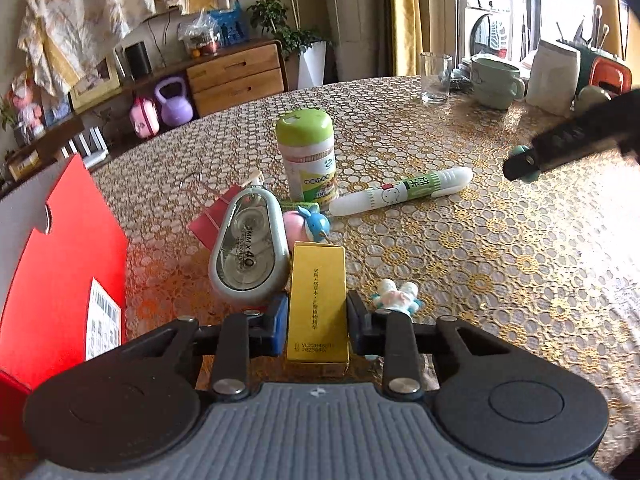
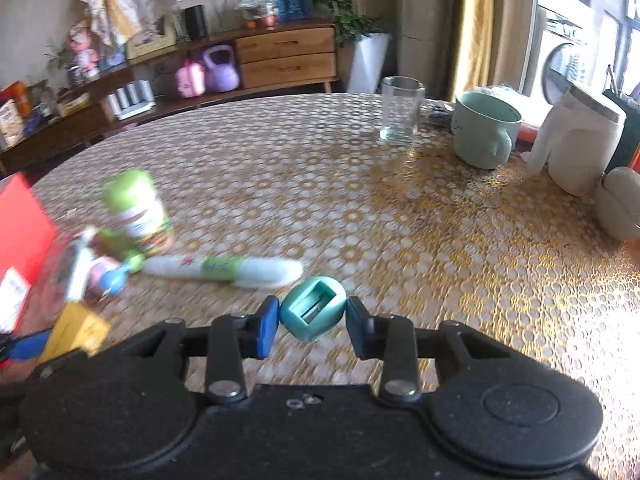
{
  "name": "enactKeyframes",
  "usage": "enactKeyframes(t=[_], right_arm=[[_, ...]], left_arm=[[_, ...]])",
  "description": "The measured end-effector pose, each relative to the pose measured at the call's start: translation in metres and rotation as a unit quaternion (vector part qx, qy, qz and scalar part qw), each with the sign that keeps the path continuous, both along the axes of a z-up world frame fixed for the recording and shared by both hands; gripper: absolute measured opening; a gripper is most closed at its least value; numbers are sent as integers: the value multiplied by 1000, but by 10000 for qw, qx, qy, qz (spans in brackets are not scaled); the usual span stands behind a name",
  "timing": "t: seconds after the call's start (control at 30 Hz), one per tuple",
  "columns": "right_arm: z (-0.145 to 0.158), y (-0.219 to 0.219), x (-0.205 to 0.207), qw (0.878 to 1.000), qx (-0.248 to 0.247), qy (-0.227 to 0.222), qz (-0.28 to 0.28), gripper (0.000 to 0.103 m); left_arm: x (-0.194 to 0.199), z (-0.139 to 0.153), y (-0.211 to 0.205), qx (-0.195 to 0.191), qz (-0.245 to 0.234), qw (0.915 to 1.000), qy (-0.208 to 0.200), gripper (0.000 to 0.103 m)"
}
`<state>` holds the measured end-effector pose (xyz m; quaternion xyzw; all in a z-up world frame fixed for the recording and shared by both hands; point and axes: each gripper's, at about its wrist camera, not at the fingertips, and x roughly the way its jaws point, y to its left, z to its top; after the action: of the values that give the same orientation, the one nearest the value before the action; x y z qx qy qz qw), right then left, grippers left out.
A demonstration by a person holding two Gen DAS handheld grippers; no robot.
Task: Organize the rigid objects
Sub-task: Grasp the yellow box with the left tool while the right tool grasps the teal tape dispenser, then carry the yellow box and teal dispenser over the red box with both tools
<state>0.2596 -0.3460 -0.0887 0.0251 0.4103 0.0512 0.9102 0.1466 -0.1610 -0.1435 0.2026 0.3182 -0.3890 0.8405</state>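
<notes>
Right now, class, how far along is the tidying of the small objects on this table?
Nothing looks sorted yet. In hand: the left gripper is shut on the yellow box, and the right gripper holds the teal sharpener. Left on the tablecloth: correction tape, green-lidded bottle, white pen, dolphin toy, small white figurine. The red box may be their destination.

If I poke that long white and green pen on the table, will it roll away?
Probably yes. The pen looks round and smooth and lies flat on its side, so a sideways poke would likely roll it. The lacy tablecloth may slow it a bit. It looks stiff and light, so it should not bend.
</notes>
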Motion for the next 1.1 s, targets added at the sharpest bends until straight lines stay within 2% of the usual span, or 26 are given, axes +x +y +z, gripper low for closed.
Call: enactKeyframes(t=[0.1,0.5,0.8,1.1], right_arm=[[10,6,-19,9998,34,-69,199,36],[52,38,-75,9958,44,-286,867,36],[84,78,-99,9896,9,-444,1366,36],[112,128,-114,9787,-23,-639,1950,36]], left_arm=[[-3,5,6,-95,27,9998,166,28],[-18,37,40,-332,219,9986,362,28],[-20,75,79,-586,404,9970,298,29],[-11,106,120,-680,500,9963,187,29]])
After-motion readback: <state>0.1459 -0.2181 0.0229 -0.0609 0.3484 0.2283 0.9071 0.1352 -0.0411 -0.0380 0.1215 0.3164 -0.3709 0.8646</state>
